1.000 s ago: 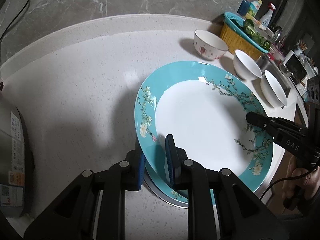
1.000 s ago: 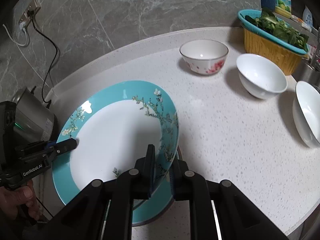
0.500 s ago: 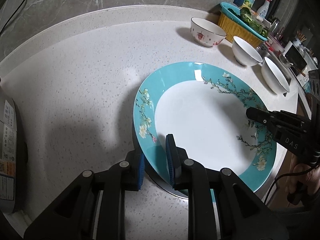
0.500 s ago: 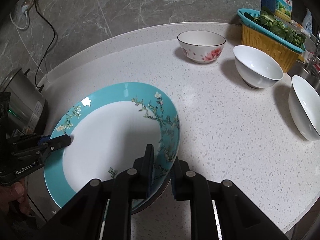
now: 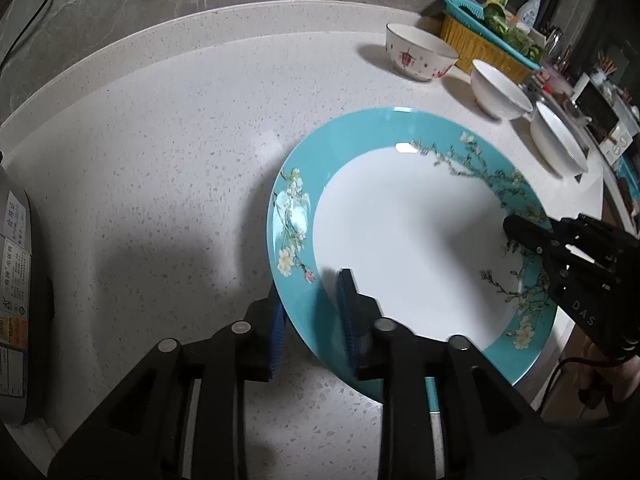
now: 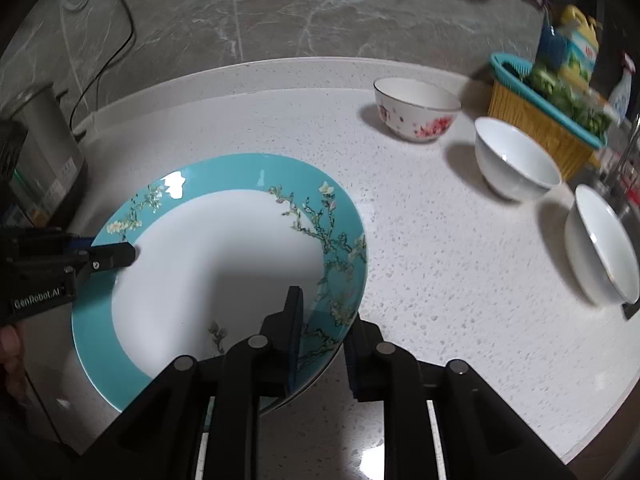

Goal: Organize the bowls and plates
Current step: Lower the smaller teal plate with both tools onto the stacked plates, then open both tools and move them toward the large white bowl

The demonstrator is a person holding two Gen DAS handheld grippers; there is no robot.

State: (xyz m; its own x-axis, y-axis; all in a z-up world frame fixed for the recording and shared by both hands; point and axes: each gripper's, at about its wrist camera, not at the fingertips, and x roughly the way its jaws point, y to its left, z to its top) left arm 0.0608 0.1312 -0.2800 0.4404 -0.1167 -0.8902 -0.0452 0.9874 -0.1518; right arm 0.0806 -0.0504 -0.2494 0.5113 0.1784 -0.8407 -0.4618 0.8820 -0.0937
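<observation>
We cannot make out what lies under the teal plate (image 5: pixel 408 240): the plate covers it, and whether the second plate seen below it a second ago is still there is hard to tell. The right gripper's far body is cut off at the frame edge in the left wrist view. Since the earlier frames the plate has come lower and flatter toward the counter (image 5: pixel 168 168), and both grippers have opened. Our left gripper (image 5: pixel 312 312) now stands fairly wide, its pads (image 5: pixel 347 312) straddling the plate's near-left rim with a gap on the outer side. Our right gripper (image 6: pixel 320 336) is likewise parted, one pad over the plate's face, the other outside the rim. Far right sit a floral bowl (image 6: pixel 416 110) and two white bowls (image 6: pixel 516 160).
</observation>
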